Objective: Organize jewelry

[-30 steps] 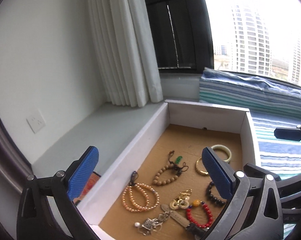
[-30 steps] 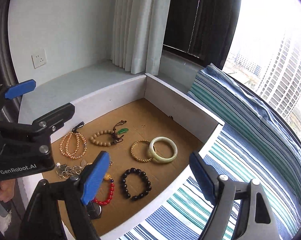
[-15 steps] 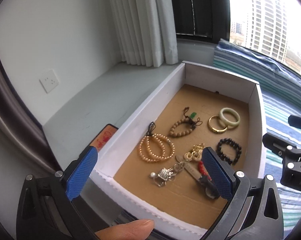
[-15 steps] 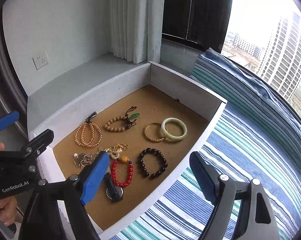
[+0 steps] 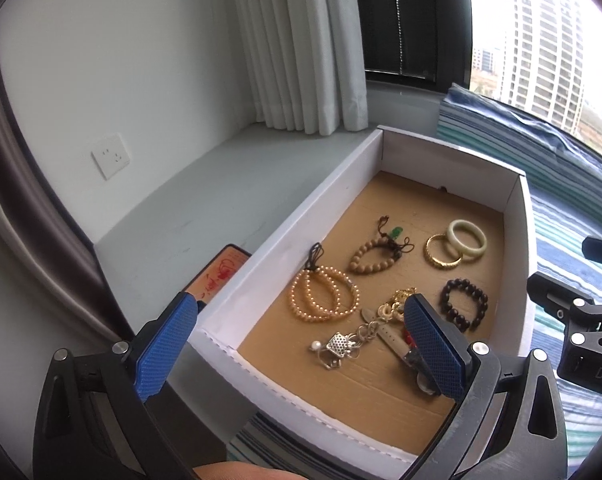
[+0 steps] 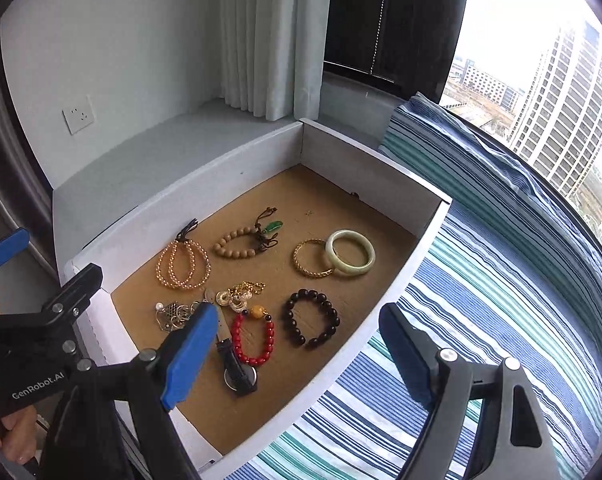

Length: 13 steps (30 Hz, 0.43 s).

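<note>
Shallow white box [image 6: 381, 176] with brown floor, resting on a striped bedspread [image 6: 501, 280]. Inside lie a jade bangle [image 6: 350, 252] touching a gold bangle [image 6: 311, 258], a dark bead bracelet [image 6: 311, 323] and a red bead bracelet [image 6: 253, 338]. Left gripper [image 5: 301, 350] and right gripper [image 6: 297, 354] hover above, fingers apart, holding nothing.
</note>
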### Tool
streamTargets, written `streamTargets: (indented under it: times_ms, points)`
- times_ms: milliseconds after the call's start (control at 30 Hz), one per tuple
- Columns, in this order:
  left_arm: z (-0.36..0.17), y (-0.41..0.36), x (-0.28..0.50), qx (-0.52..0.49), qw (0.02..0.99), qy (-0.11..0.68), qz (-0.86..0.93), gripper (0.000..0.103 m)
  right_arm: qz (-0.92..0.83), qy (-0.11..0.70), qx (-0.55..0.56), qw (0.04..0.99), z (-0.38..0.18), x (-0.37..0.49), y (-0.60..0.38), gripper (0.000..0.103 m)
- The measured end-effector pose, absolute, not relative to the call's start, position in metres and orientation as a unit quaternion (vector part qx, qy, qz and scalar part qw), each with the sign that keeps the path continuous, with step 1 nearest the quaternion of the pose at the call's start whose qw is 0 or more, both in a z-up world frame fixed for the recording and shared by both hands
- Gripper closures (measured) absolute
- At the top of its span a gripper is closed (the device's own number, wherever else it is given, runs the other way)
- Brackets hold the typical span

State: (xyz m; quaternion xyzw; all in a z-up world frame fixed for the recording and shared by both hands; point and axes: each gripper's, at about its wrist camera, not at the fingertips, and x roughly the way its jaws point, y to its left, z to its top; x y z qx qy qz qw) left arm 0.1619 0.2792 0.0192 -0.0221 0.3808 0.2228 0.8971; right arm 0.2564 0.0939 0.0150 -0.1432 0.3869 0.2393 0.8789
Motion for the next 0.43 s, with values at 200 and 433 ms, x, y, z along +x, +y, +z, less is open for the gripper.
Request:
streamTargets:
  times_ms: [200,433]
  points:
    - [0.0194,0.2823,0.1635,-0.036,0.895,0.388,0.218,0.0,0.238,0.388,-0.144,0.879,0.0157,0.2573,0.094,0.019]
    - [0.0234,0.2798,0.16,-0.053,0.899,0.386,0.198,0.001,0.242,0.388,-0.139,0.879,0.0191,0.2577,0.0944,0.019]
